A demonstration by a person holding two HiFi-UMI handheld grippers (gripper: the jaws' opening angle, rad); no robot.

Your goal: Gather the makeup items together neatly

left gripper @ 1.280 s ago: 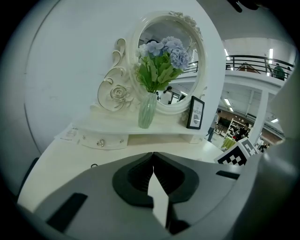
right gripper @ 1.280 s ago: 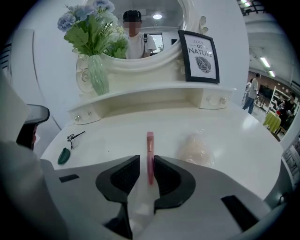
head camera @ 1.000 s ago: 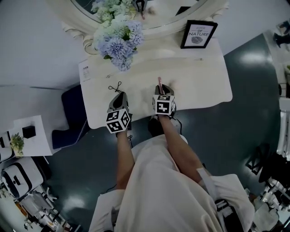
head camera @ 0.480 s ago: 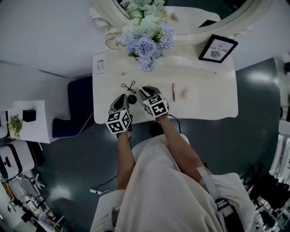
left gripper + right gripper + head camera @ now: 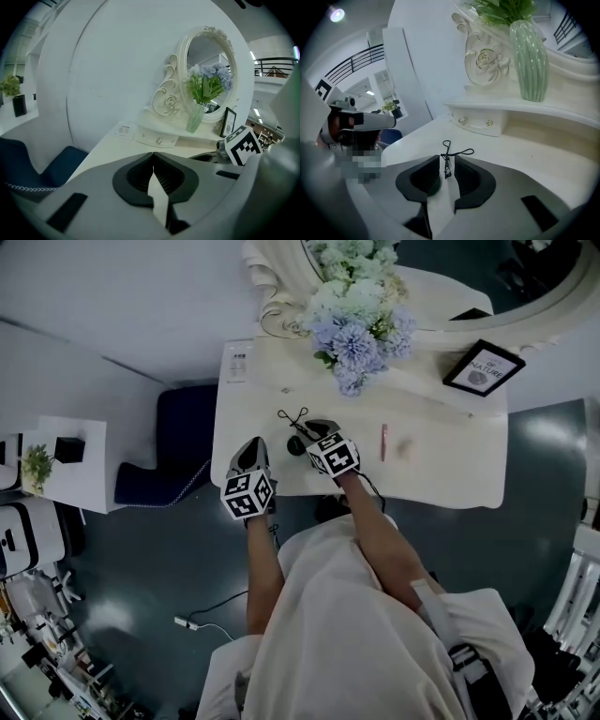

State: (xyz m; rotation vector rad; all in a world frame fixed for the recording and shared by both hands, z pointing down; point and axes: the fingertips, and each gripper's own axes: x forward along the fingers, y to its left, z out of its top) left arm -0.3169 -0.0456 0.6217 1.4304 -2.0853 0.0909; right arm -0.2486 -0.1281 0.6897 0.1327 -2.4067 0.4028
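Observation:
A black eyelash curler (image 5: 292, 416) lies on the white dressing table (image 5: 450, 474), with a small dark round item (image 5: 295, 444) just beside it. My right gripper (image 5: 304, 430) points at the curler (image 5: 449, 154), whose near end lies between the jaw tips. Those jaws (image 5: 447, 163) have just been opening and stand a little apart, not pressing on it. A pink stick (image 5: 383, 441) and a small beige item (image 5: 406, 445) lie apart to the right. At the table's near left edge my left gripper (image 5: 253, 446) is shut (image 5: 151, 157) on nothing.
A green vase (image 5: 529, 56) of blue and white flowers (image 5: 361, 315) stands at the back by an ornate mirror (image 5: 208, 70). A framed picture (image 5: 483, 368) leans at the back right. A small drawer unit (image 5: 476, 122) sits under the mirror. A blue chair (image 5: 183, 427) stands left of the table.
My right gripper has left the pink stick lying on the table and swung left to the eyelash curler. The left gripper has shifted toward the table's left front edge.

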